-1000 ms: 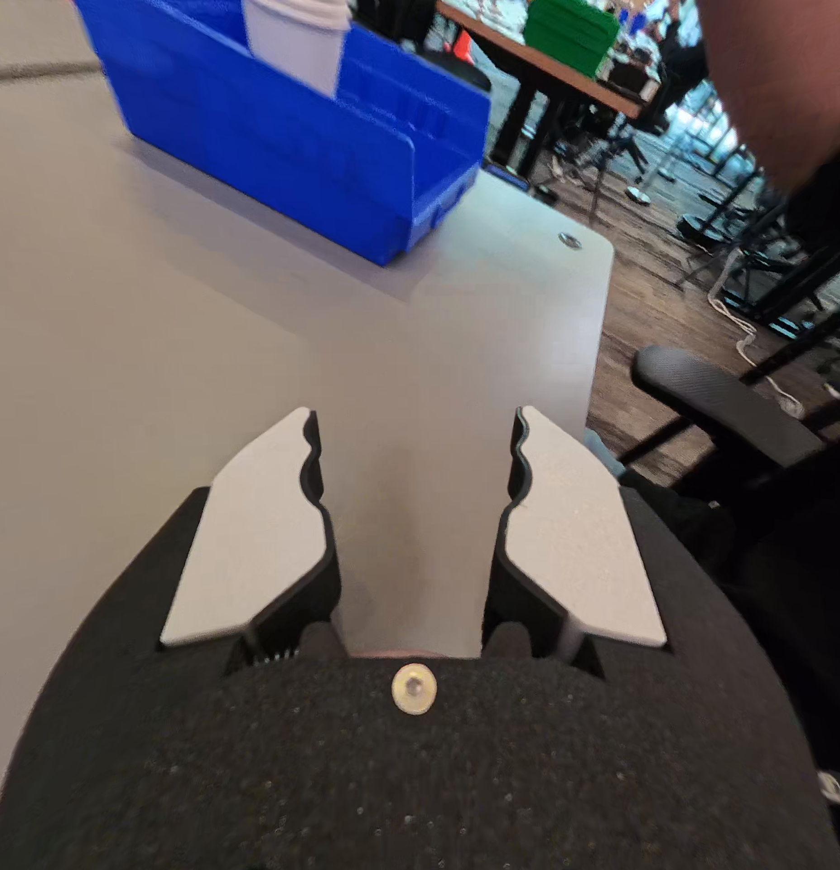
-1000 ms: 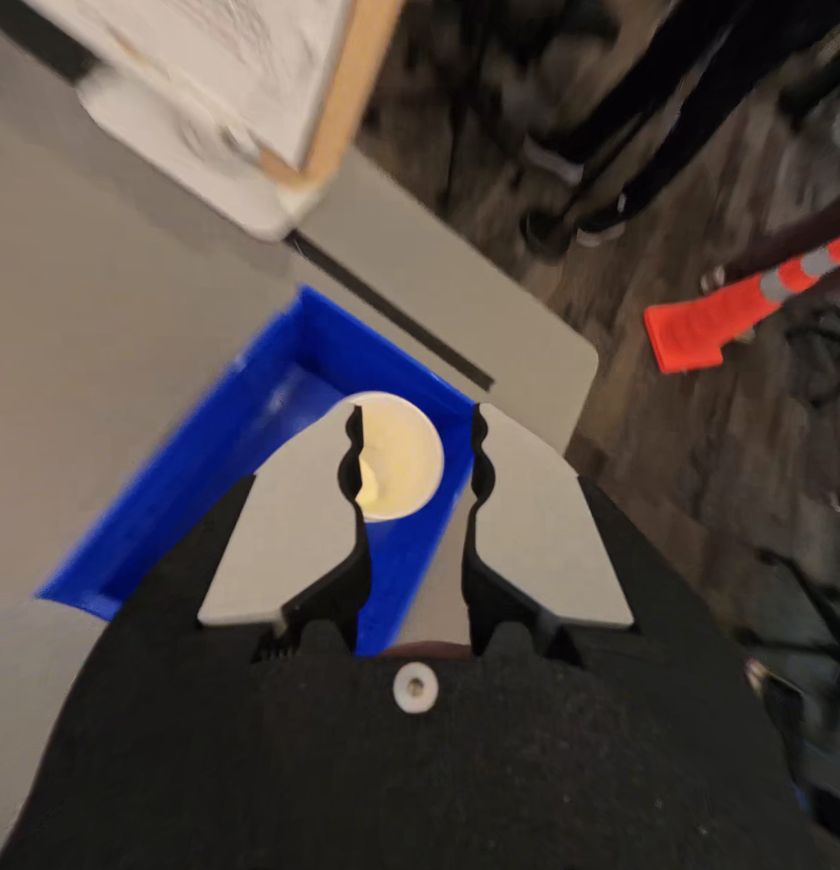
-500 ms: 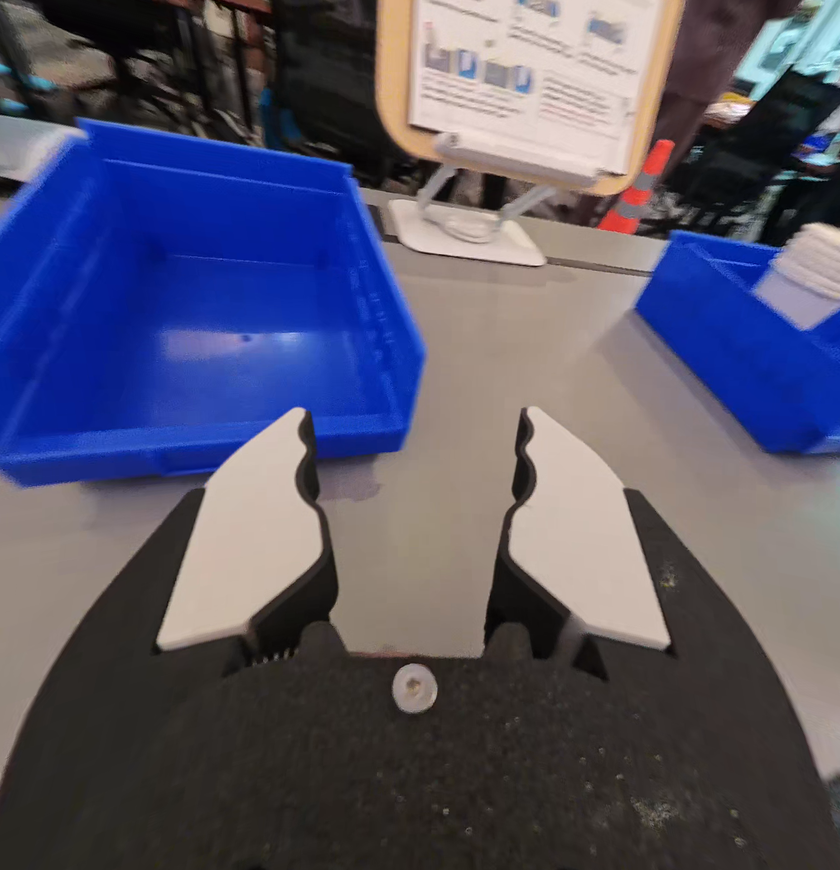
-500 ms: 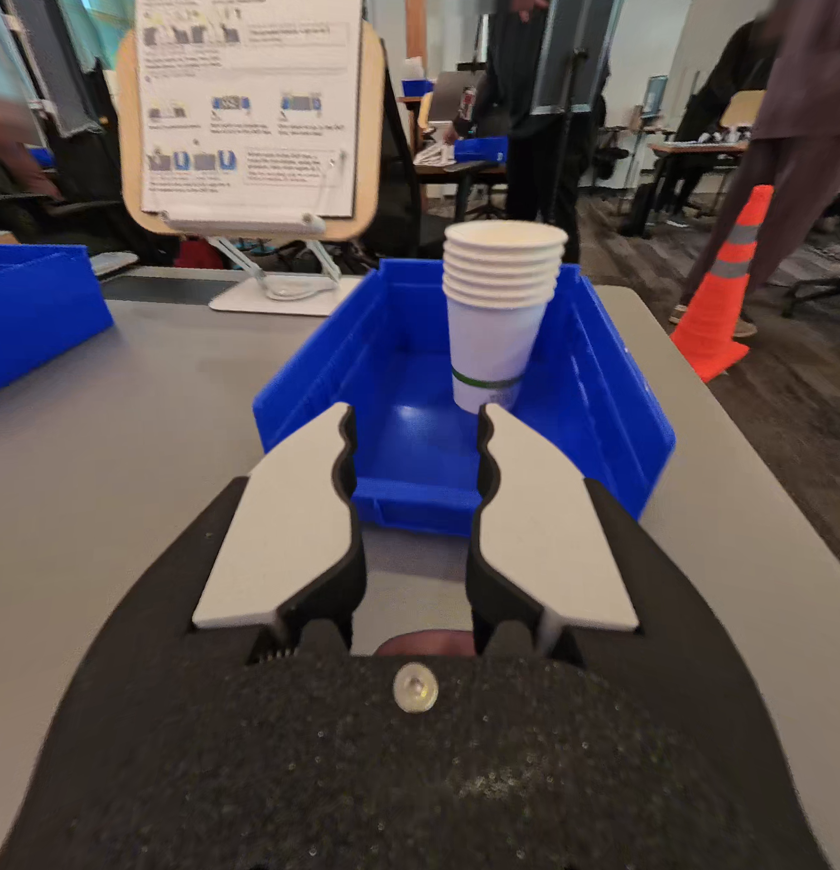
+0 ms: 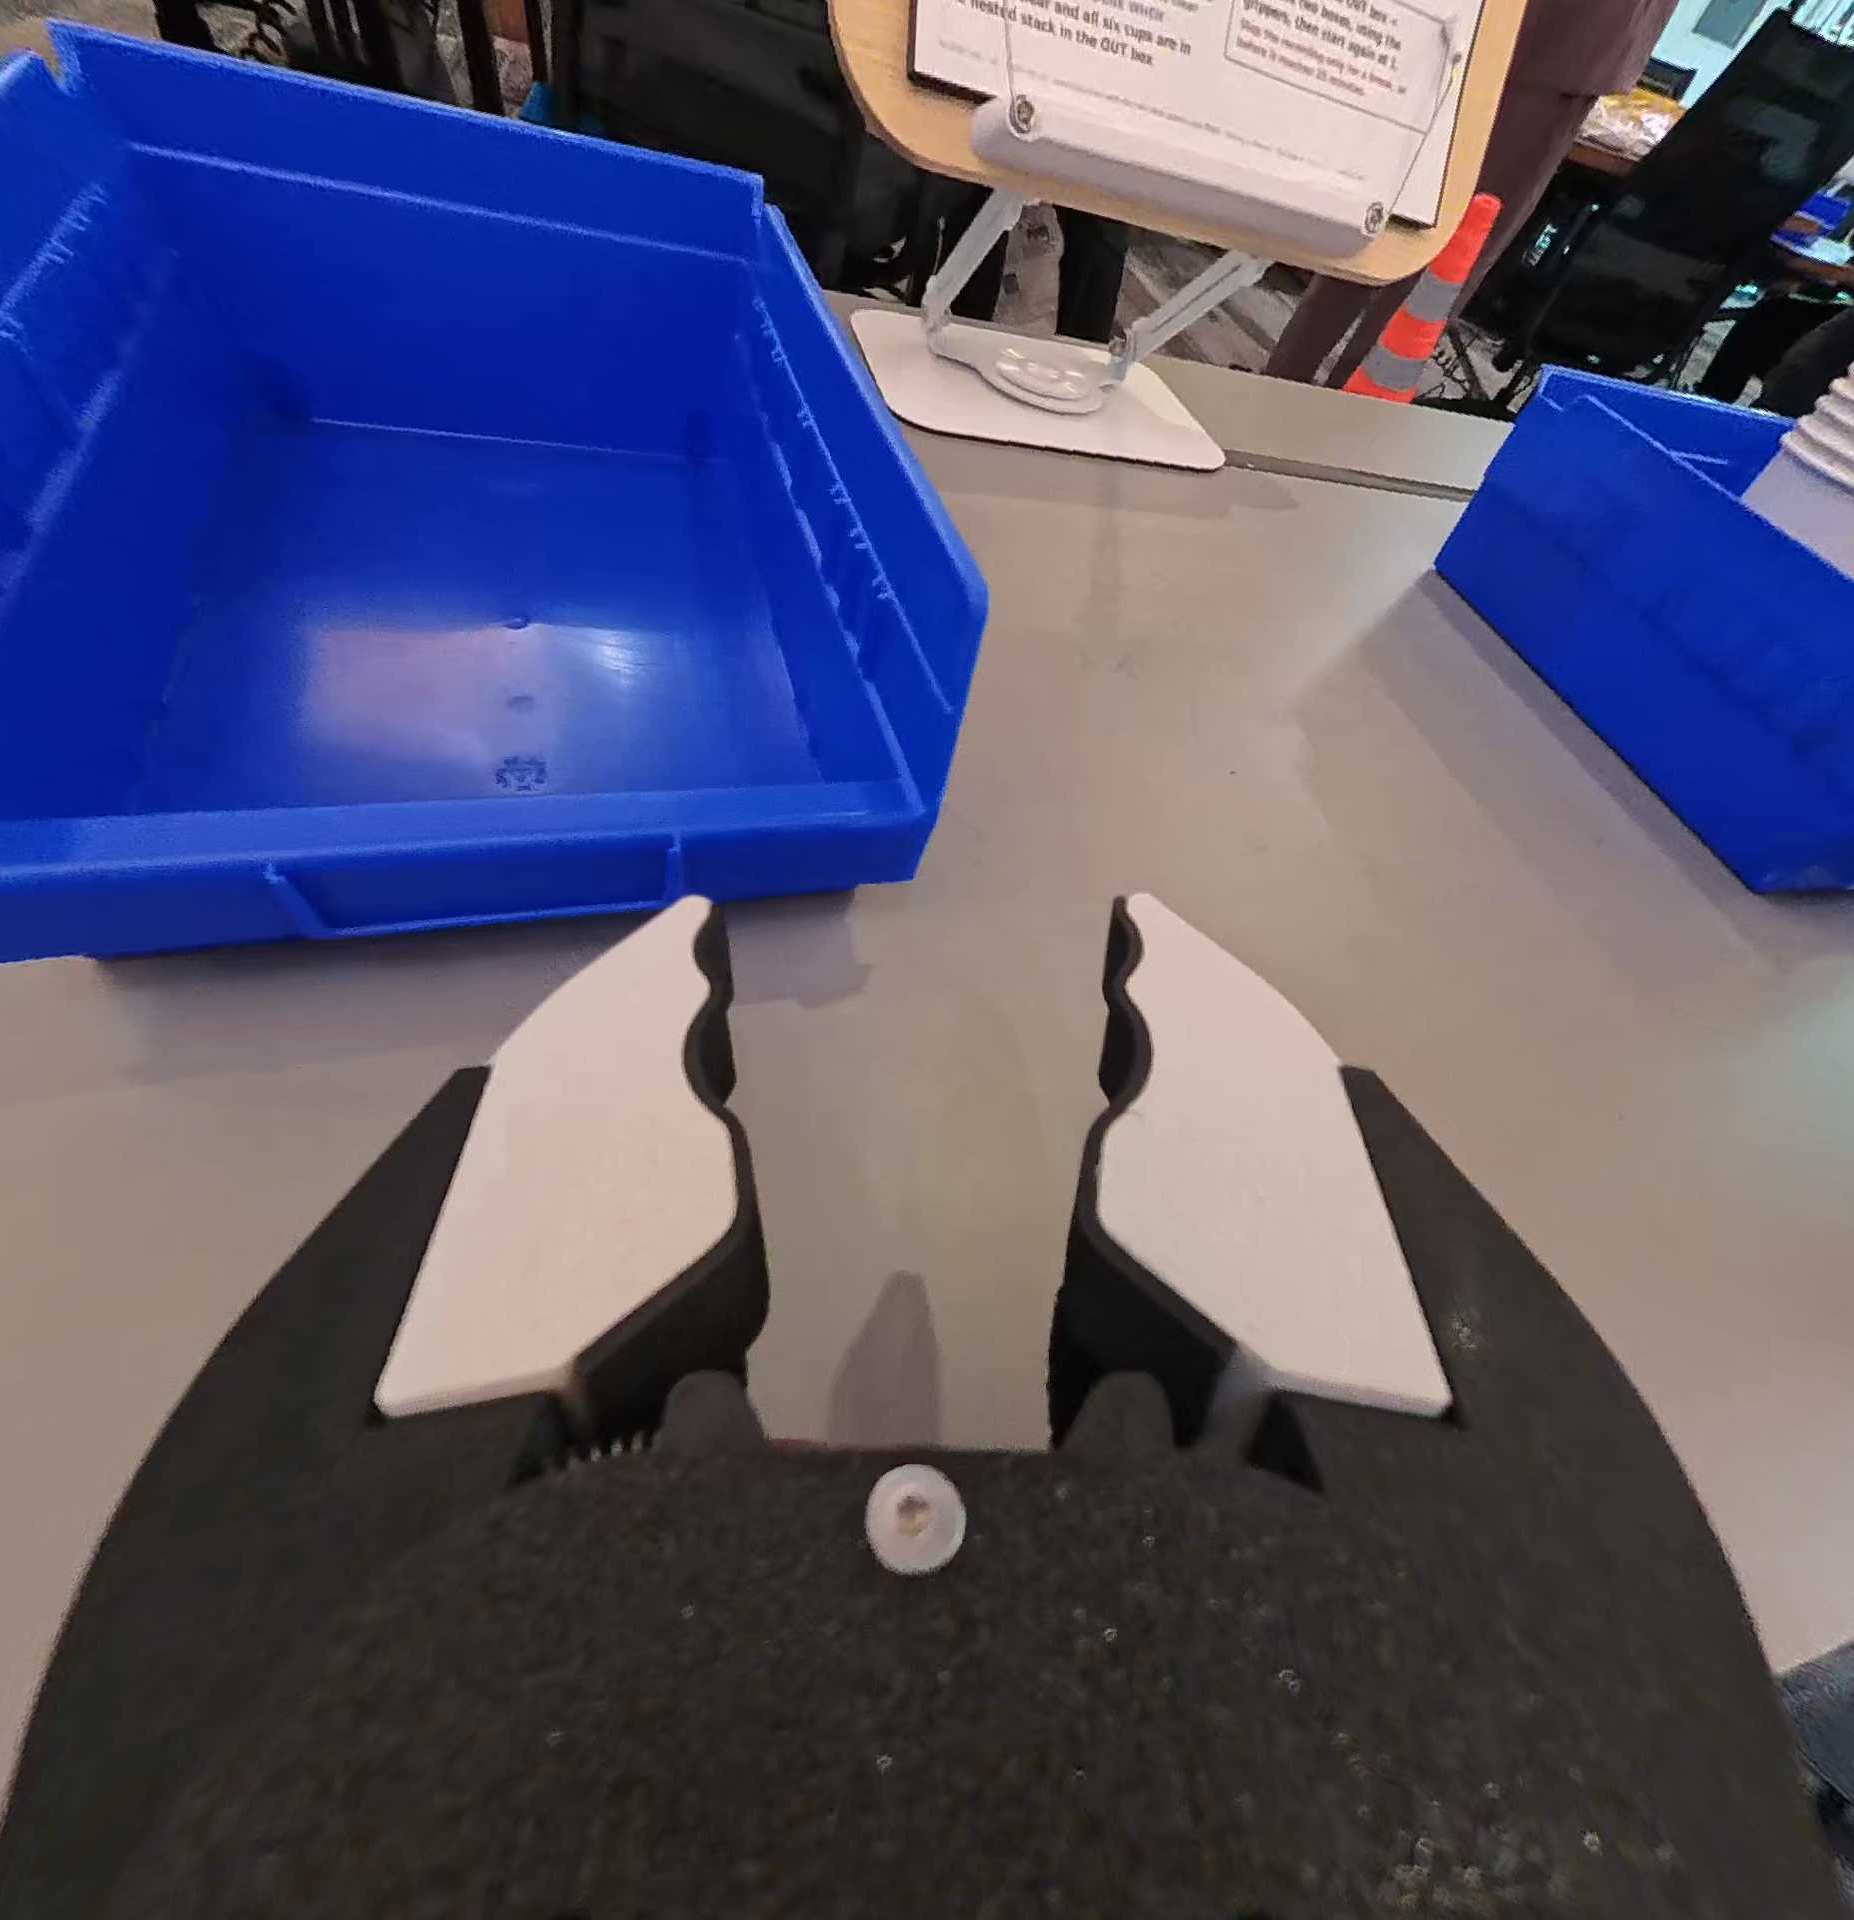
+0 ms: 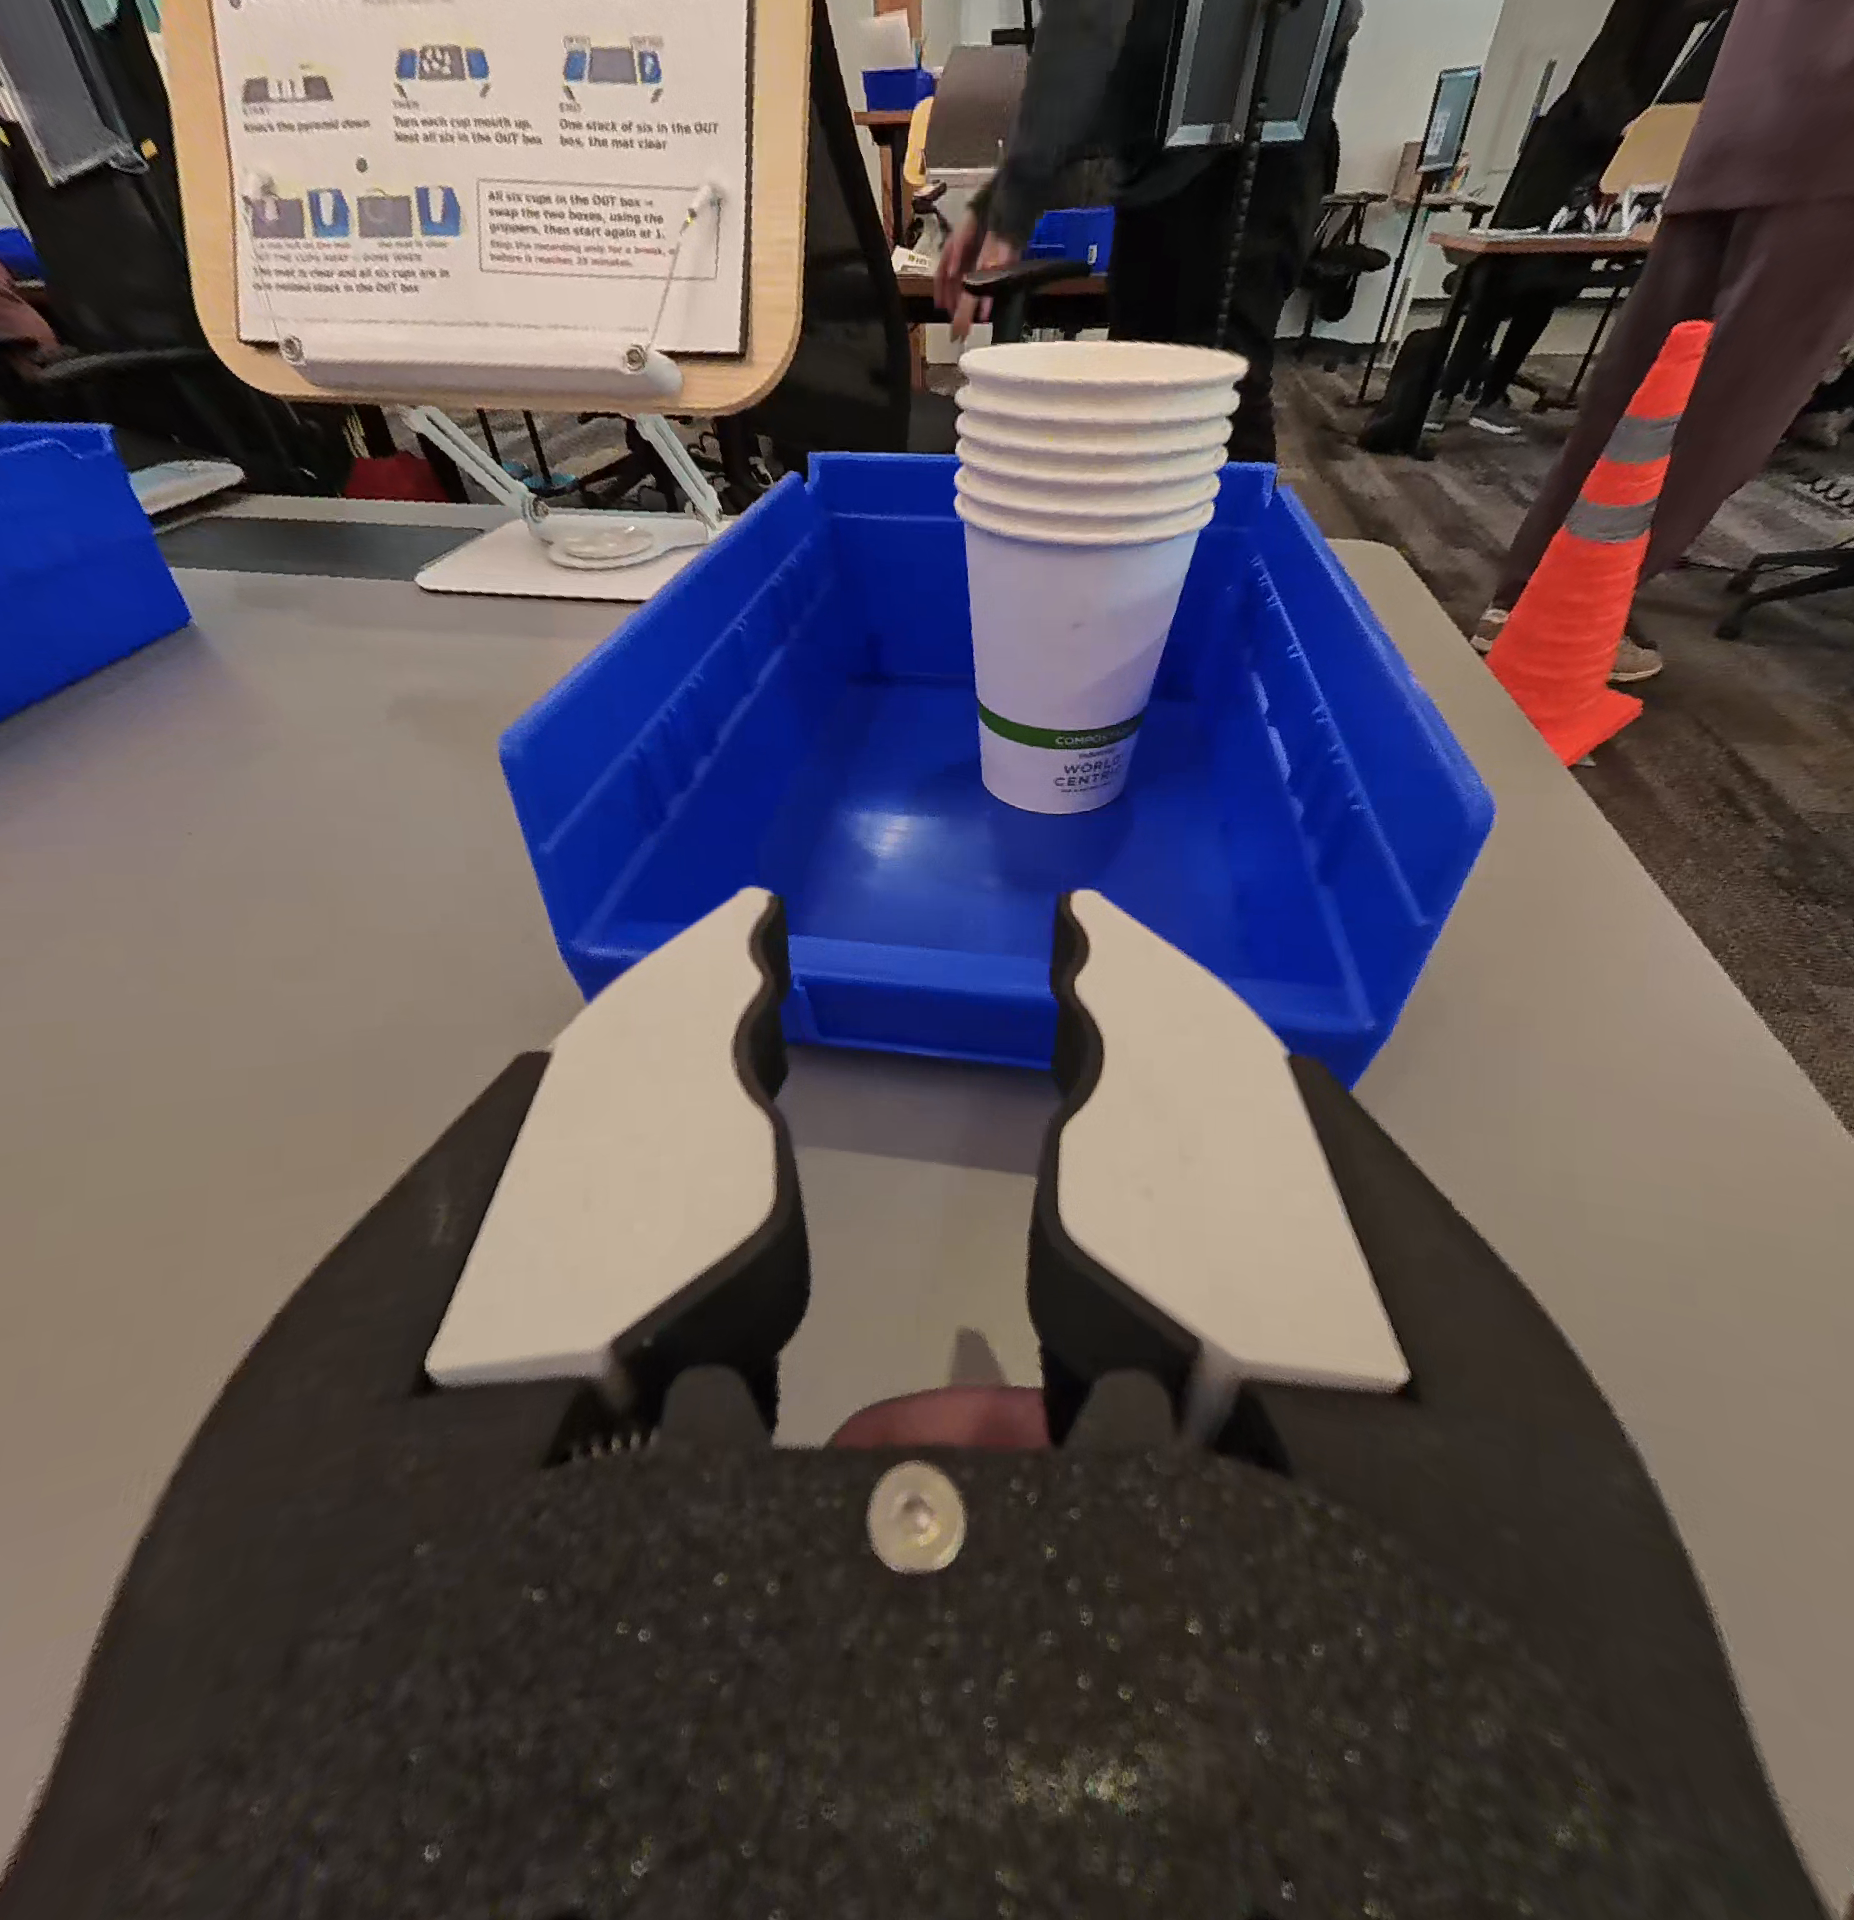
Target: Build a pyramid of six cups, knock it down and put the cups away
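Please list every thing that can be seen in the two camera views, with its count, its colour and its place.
stack of cups: six nested, white with a green band, upright in the right bin
right bin: one, blue, on the table before the right gripper
left bin: one, blue, holds nothing, before the left gripper
table: one, grey
instruction board: one, wooden with a white sheet, on a stand behind the bins
traffic cone: one, orange, on the floor at the right
people: a few, in the background
left gripper: one, open, holds nothing
right gripper: one, open, holds nothing
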`<state>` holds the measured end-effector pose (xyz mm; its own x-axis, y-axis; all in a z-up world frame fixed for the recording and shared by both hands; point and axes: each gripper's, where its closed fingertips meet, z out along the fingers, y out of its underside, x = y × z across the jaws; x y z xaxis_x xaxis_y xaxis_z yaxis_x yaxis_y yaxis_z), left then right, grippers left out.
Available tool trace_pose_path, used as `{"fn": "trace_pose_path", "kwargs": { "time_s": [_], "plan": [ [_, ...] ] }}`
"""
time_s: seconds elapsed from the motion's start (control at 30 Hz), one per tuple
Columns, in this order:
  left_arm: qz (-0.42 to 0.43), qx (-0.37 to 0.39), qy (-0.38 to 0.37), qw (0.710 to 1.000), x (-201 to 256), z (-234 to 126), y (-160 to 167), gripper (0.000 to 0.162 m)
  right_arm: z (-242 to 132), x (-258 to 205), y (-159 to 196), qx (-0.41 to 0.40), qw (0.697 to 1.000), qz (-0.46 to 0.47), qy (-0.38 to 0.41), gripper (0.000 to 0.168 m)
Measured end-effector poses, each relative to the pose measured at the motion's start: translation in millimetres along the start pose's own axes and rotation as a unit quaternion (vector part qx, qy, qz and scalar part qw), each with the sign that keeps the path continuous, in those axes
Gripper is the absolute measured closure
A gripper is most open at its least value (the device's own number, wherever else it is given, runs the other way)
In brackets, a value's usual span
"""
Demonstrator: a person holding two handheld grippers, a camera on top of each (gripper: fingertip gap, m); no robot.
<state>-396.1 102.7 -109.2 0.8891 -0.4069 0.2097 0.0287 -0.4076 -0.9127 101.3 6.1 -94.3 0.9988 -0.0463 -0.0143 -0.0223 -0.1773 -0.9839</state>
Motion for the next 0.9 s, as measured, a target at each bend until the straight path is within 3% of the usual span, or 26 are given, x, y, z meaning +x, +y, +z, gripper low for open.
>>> {"fn": "trace_pose_path", "kwargs": {
  "time_s": [0.5,0.6,0.67,0.8,0.9],
  "plan": [
    [0.017,-0.003,-0.005,1.000,5.3,5.9,2.2,0.087,3.1,-2.1,3.4,-0.004,1.000,-0.017,-0.002,0.124],
    [0.046,-0.019,0.072,0.996,67.6,23.7,5.0,0.085,2.7,0.6,4.5,-0.007,1.000,-0.016,0.006,0.124],
    [0.074,-0.049,0.151,0.985,139.1,42.8,14.3,0.077,1.9,5.2,4.4,-0.006,1.000,-0.016,0.015,0.124],
    [0.125,-0.108,0.248,0.955,279.7,86.3,35.8,0.080,-2.3,30.6,8.0,-0.018,0.997,-0.005,0.073,0.122],
    [0.142,-0.132,0.252,0.948,351.7,138.2,41.3,0.081,-6.4,53.8,10.7,-0.027,0.992,-0.002,0.120,0.119]
  ]
}}
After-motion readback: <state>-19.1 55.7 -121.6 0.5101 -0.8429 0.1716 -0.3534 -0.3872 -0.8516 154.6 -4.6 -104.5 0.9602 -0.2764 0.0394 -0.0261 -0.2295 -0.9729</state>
